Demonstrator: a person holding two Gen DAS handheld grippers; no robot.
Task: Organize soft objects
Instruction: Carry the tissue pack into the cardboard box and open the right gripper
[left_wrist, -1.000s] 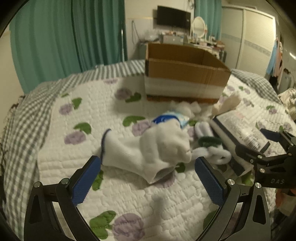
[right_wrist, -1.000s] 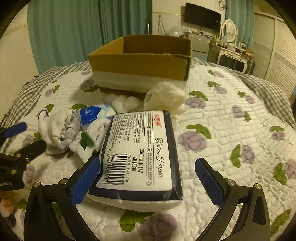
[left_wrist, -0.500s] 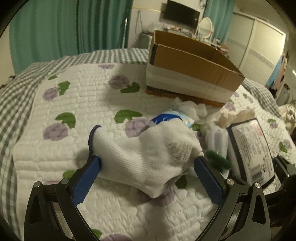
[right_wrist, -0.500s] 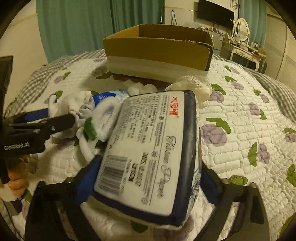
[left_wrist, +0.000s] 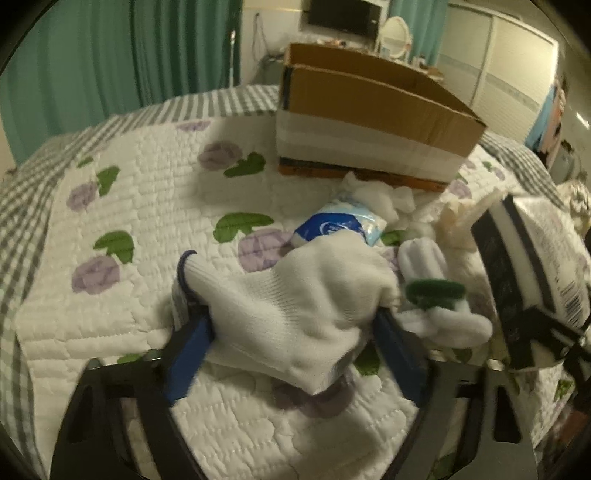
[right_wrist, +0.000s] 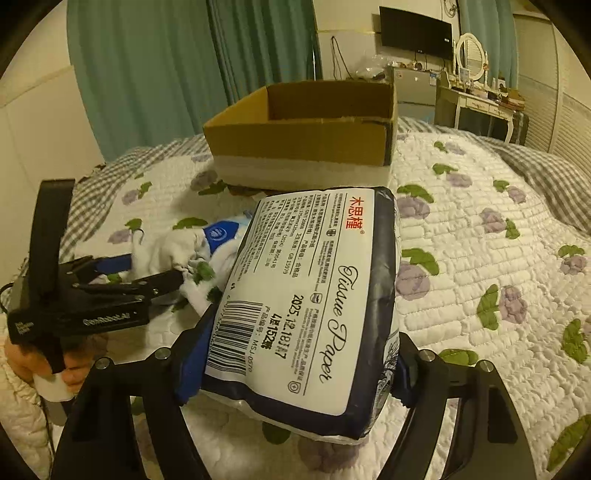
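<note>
On the quilt (left_wrist: 155, 173), near the one box (left_wrist: 369, 122), the left gripper (left_wrist: 291, 332) has just been closing, pads pressing a white sock (left_wrist: 295, 295): light, limp, best pinched mid-body. The right gripper (right_wrist: 295, 363) has closed across one tissue pack (right_wrist: 314, 295), soft, slick-wrapped, raised and tilted. Another sock (left_wrist: 428, 273) and a blue packet (left_wrist: 340, 225) lie just beyond.
</note>
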